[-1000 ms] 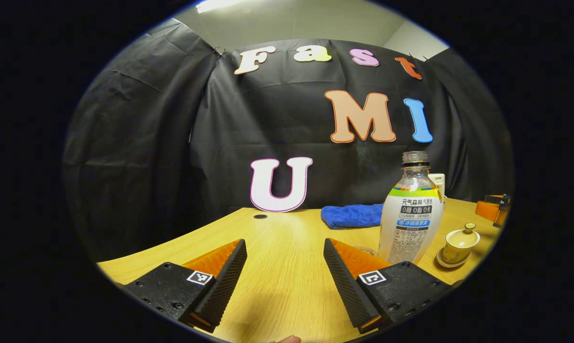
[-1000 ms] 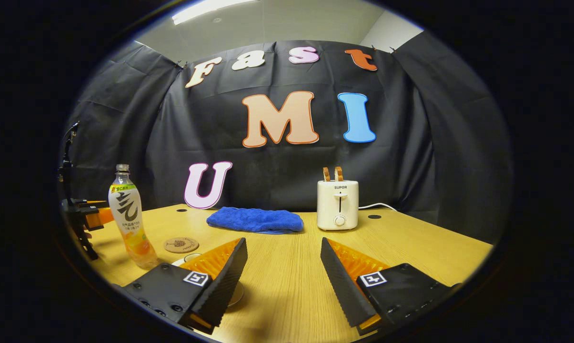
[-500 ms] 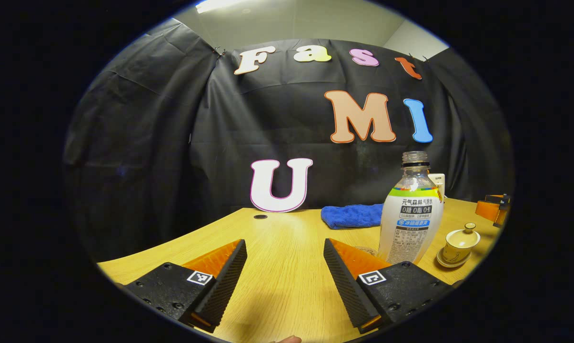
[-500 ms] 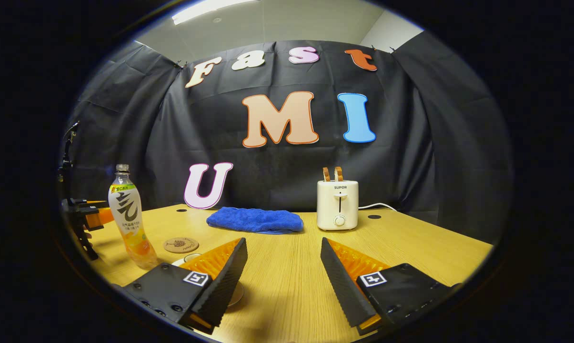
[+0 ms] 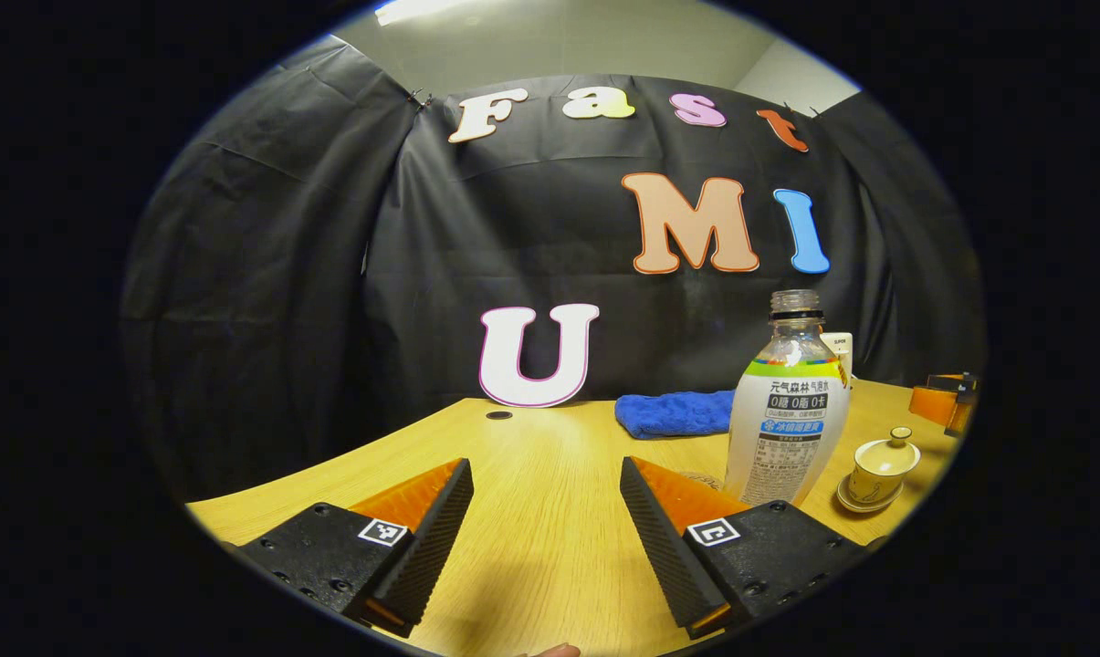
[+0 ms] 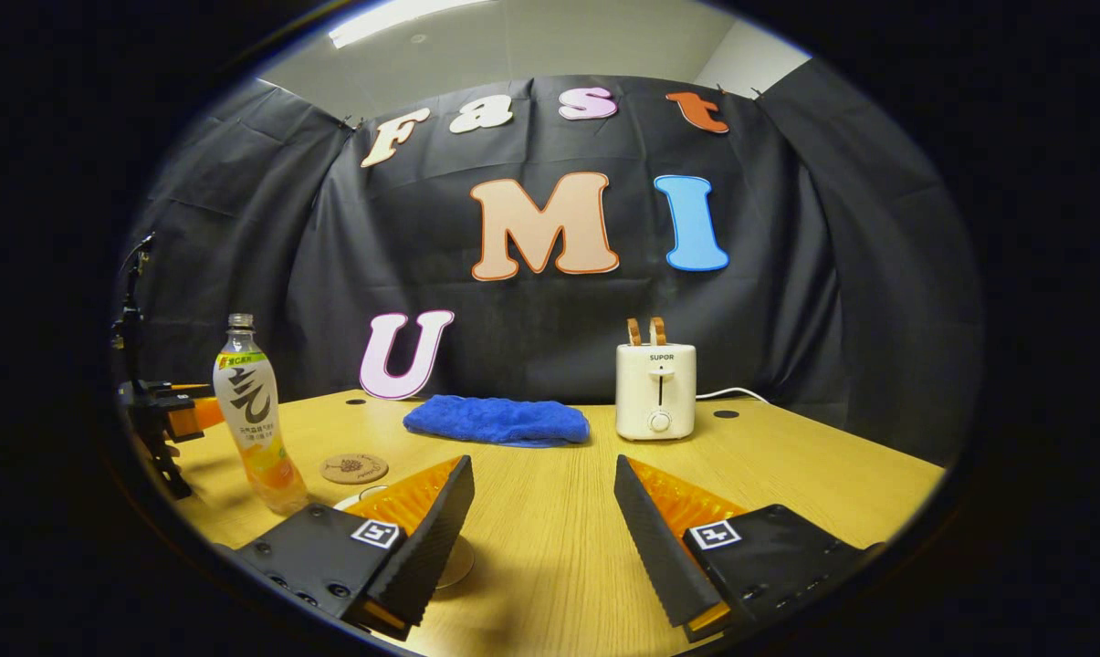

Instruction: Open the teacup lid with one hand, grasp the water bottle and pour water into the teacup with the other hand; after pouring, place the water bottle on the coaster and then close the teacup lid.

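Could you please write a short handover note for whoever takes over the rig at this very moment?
Left gripper: open, empty, low over the table.
Right gripper: open, empty.
Water bottle: upright, uncapped, ahead-right of the left gripper.
Teacup: on its saucer beside the bottle, lid on.
Coaster: bare, beside the bottle.
Done: nothing.
Left: lift lid, grasp bottle, pour, set bottle on coaster, close lid.

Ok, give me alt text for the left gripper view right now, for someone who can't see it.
The left gripper hangs open and empty over a wooden table. Ahead to its right stands an uncapped water bottle, with a lidded teacup on a saucer beyond it and a blue cloth behind.
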A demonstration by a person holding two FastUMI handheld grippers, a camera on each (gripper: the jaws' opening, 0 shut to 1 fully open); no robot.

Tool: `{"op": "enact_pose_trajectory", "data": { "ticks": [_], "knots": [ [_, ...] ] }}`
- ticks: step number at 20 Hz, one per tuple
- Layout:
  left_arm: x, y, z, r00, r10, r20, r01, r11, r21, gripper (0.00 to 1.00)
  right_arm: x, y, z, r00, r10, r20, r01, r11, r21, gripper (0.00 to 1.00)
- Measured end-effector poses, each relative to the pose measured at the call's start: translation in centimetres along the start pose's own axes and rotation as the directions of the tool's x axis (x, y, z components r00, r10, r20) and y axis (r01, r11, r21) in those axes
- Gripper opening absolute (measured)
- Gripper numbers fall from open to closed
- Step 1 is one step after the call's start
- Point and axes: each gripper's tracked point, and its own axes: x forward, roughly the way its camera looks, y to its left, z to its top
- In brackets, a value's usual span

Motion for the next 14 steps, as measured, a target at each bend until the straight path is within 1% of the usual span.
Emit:
{"op": "enact_pose_trajectory", "data": {
  "ticks": [4, 5, 7, 9, 10, 12, 13, 14],
  "knots": [
    [0.1, 0.0, -0.1, 1.0, -0.001, -0.002, 0.001, 1.0, -0.002, 0.95, 0.0, 0.1, -0.3, 1.0, 0.006, -0.013, -0.006, 1.0, 0.002, 0.95],
    [0.1, -0.1, -0.1, 1.0, -0.001, -0.002, 0.001, 1.0, -0.003, 0.95, 0.0, 0.5, -0.4, 1.0, 0.02, -0.022, -0.02, 1.0, 0.011, 0.95],
    [0.0, 0.0, 0.0, 1.0, -0.001, -0.002, 0.001, 1.0, -0.002, 0.95, -0.3, 1.3, 0.3, 0.999, 0.044, -0.019, -0.043, 0.999, 0.028, 1.0],
    [0.1, -0.1, -0.1, 1.0, -0.003, -0.001, 0.003, 1.0, -0.002, 0.95, -0.4, 2.0, 1.5, 0.998, 0.059, 0.006, -0.059, 0.998, 0.017, 0.98],
    [0.1, -0.1, -0.1, 1.0, -0.003, -0.002, 0.003, 1.0, -0.002, 0.95, -0.4, 2.4, 2.0, 0.997, 0.07, 0.01, -0.07, 0.998, 0.006, 1.0],
    [0.1, -0.1, 0.0, 1.0, -0.004, -0.002, 0.004, 1.0, -0.002, 0.95, -0.4, 3.6, 2.0, 0.995, 0.105, 0.0, -0.105, 0.994, -0.011, 0.95],
    [0.1, -0.1, -0.1, 1.0, -0.004, -0.001, 0.004, 1.0, -0.002, 0.95, -0.5, 4.4, 1.9, 0.992, 0.127, -0.007, -0.127, 0.992, -0.017, 0.95],
    [0.1, -0.1, -0.1, 1.0, -0.004, -0.001, 0.004, 1.0, -0.002, 0.95, -0.7, 5.2, 1.8, 0.989, 0.148, -0.019, -0.149, 0.989, -0.025, 0.98]
  ]
}}
